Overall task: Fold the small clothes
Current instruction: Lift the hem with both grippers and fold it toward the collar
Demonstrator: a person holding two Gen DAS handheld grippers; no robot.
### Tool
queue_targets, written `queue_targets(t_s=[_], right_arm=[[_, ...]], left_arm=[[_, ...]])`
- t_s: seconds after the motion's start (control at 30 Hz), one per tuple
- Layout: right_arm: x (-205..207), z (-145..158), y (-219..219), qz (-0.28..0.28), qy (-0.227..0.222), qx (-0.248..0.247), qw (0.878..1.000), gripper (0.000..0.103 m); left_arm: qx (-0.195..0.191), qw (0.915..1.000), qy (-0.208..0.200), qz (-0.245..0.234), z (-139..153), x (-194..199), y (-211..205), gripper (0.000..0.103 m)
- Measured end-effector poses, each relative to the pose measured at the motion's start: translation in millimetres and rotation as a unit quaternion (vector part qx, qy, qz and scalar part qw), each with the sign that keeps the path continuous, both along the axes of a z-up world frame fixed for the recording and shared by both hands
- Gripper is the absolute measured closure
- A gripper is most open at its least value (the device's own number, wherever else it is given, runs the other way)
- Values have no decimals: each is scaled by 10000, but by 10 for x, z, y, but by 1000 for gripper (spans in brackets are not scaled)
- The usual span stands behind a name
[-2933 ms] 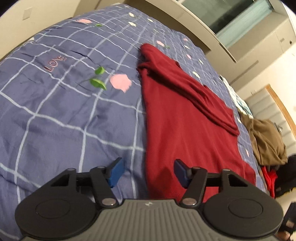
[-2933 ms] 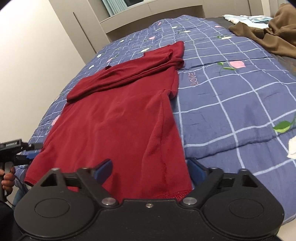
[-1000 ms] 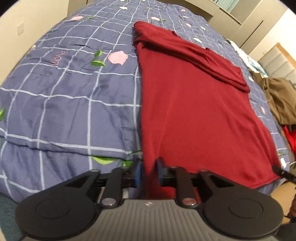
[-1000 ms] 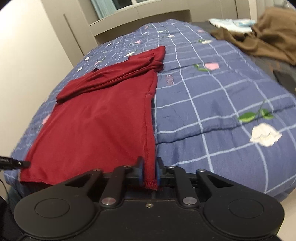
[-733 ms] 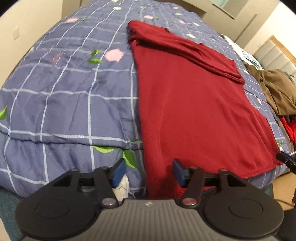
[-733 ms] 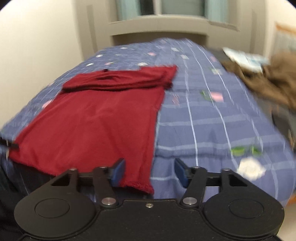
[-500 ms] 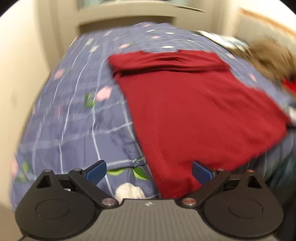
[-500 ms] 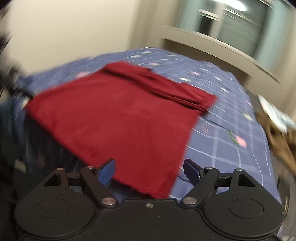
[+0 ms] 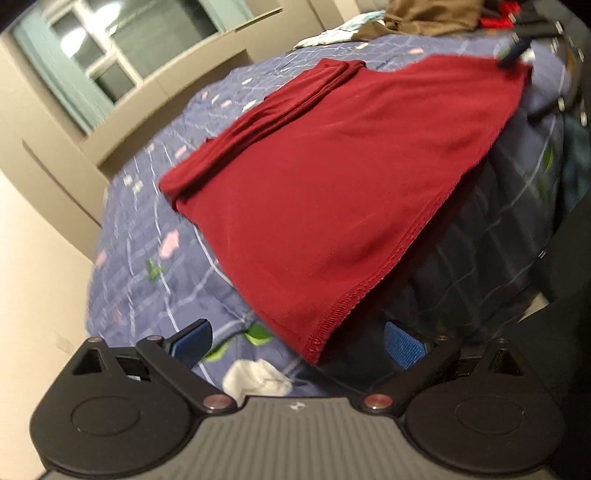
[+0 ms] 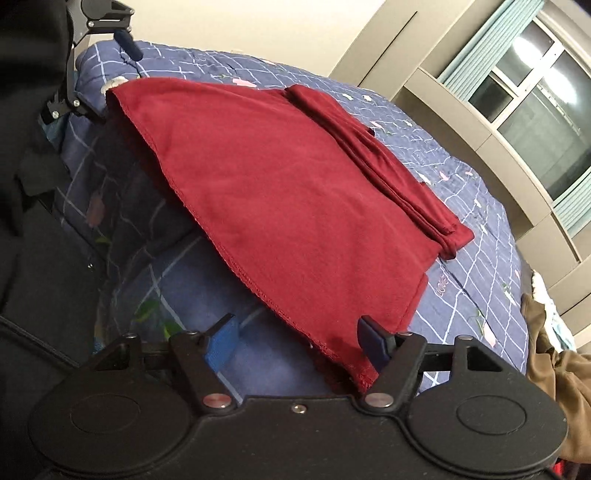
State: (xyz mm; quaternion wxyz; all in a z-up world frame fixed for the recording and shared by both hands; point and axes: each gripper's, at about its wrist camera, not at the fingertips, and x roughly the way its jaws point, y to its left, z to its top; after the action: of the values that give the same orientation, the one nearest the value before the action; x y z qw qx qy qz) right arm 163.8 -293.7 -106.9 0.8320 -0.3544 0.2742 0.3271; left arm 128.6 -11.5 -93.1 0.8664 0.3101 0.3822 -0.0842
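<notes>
A dark red top (image 9: 332,177) lies flat on the blue checked quilt (image 9: 147,229), its sleeves folded across the far end. Its hem hangs over the bed's near edge. My left gripper (image 9: 297,345) stands wide open, and the hem's left corner lies loose between its blue pads without touching them. In the right wrist view the same red top (image 10: 277,184) reaches my right gripper (image 10: 297,343), whose jaws are closing. The other hem corner sits against the right-hand pad, while the left-hand pad is well clear of the cloth.
A heap of brown clothes (image 10: 554,369) lies on the bed's right side, also in the left wrist view as brown clothes (image 9: 424,14). A window and pale cabinets stand behind the bed. The person's dark clothing (image 10: 37,221) fills the left of the right wrist view.
Both grippers were shut on the hem corners a second ago; both have let go and opened. Both have rolled, so the bed now looks tilted. The hem has dropped onto the bed's edge.
</notes>
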Motion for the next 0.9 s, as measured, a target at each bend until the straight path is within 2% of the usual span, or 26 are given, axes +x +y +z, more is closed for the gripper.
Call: queue_targets(t_s=[0.1,0.27,0.37,0.43,0.53,0.6,0.67,0.77,0.83,0.9], right_arm=[[-13,-18,26,39,-125,-12,9999,32],[-39,-38,38,28,-232,104,9997,39],[-71,-75,67,57,-273,153,9995,47],[-115,-105,94,157,-404,97,9990,50],[-148,-123,119,254,-515,40,9983,53],[-151,-120,117,274,-528,55,9982,56],[-146,-105,108,305,-493,117,9983,70],[-153,-91,126,354,-472,126,9982,80],[-150,-76,138,373,-460,136,9982,84],[-148,-61,140,360,-458,169,9982,85]], left_arm=[[356,9991,-167,-175,-76,-3,-75,5],[660,9958,-309,-561,-164,-26,-141,7],[868,9927,-354,-761,-238,-56,-202,12],[877,9920,-364,-835,-255,-70,-223,16],[846,9921,-333,-859,-255,-76,-210,27],[755,9923,-259,-946,-240,-92,-193,42],[680,9924,-176,-1009,-235,-104,-189,52],[621,9922,-90,-1081,-217,-118,-165,64],[672,9911,-71,-1148,-201,-126,-163,69],[770,9895,-95,-1216,-173,-144,-157,79]])
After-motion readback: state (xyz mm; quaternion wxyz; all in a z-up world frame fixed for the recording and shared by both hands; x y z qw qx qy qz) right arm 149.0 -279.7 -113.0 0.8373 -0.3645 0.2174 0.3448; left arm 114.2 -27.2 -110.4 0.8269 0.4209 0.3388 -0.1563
